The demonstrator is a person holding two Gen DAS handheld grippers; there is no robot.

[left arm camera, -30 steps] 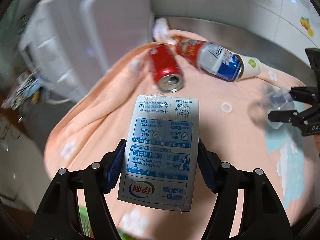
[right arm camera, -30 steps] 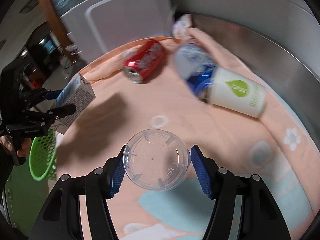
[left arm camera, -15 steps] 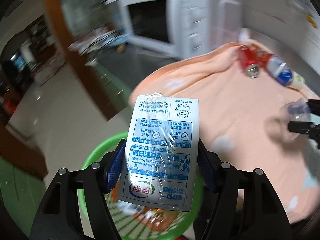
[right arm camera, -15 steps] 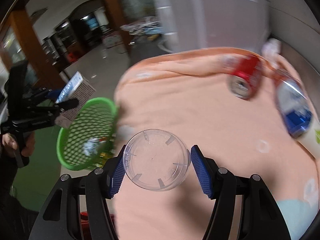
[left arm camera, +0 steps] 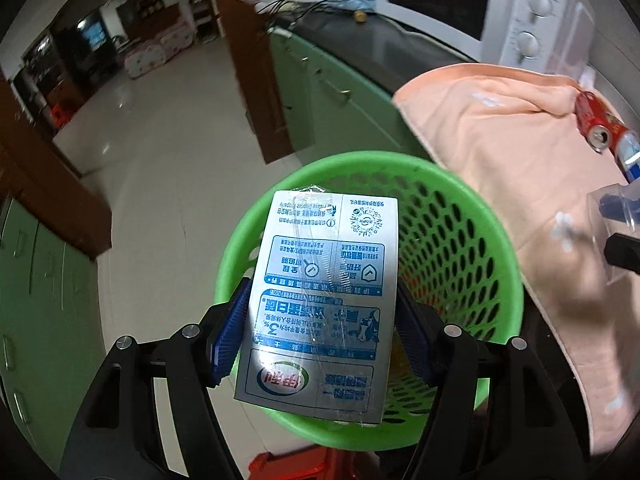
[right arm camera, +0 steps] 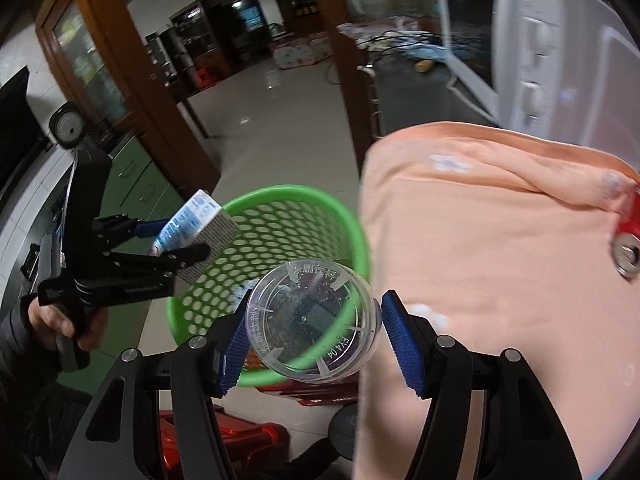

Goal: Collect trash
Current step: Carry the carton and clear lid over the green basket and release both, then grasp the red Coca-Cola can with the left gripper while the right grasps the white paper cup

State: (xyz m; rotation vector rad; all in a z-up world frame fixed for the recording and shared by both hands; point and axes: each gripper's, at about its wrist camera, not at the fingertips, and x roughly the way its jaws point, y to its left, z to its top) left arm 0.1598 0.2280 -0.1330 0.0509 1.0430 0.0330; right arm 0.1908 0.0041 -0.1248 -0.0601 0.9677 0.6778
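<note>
My left gripper [left arm camera: 322, 296] is shut on a silver and blue milk carton [left arm camera: 320, 304], which hangs over the mouth of a green mesh basket [left arm camera: 360, 160]. My right gripper [right arm camera: 314, 308] is shut on a clear plastic cup [right arm camera: 314, 320], bottom facing the camera, above the basket's near rim [right arm camera: 280, 196]. The right wrist view also shows the left gripper [right arm camera: 176, 240] with the carton [right arm camera: 192, 224] at the basket's left edge. A red can [left arm camera: 598, 126] lies on the peach towel [left arm camera: 520, 152], beside a blue and white bottle cut off by the picture's edge.
The towel [right arm camera: 500, 260] covers a counter to the basket's right. A white microwave [left arm camera: 480, 4] stands behind it. A red stool [right arm camera: 240, 440] sits under the basket. A person's hand [right arm camera: 60, 320] grips the left tool. Green cabinets and tiled floor lie to the left.
Both grippers swung left off the towel to the green basket, each still gripping its item. The can and bottle slid to the right edge of view.
</note>
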